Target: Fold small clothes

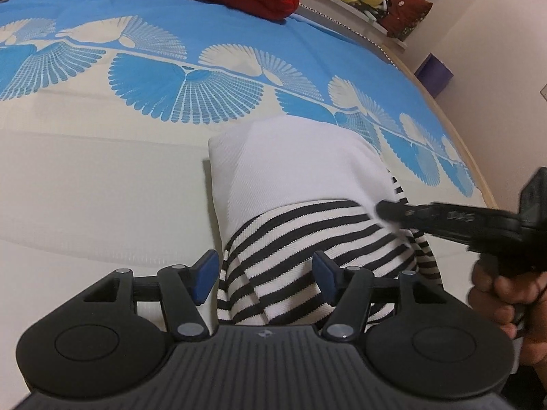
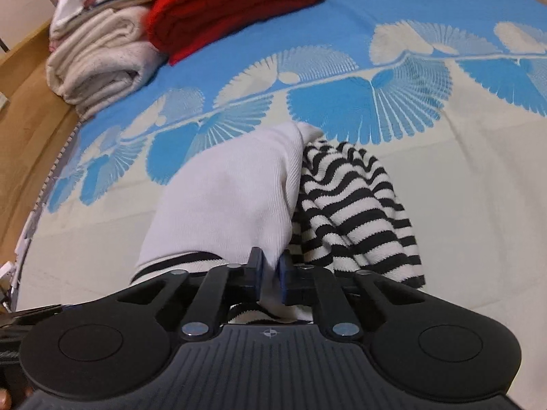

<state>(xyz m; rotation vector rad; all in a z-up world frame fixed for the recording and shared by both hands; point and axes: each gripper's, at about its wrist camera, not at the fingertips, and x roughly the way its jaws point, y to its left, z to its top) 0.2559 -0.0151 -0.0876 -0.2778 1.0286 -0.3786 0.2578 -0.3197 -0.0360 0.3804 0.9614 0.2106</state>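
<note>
Right gripper [image 2: 270, 275] pinched white-and-striped knit garment [image 2: 225, 205] to anchor my fold | left gripper [image 1: 265, 278] gaped wide, straddling striped hem at six o'clock, gripping nothing

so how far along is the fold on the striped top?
Done: red knit and white towels lie folded at the bed's far end. In hand: right gripper is shut on the striped top's white part; left gripper is open, straddling the striped edge. Left: the top is bunched, no fold finished.
</note>
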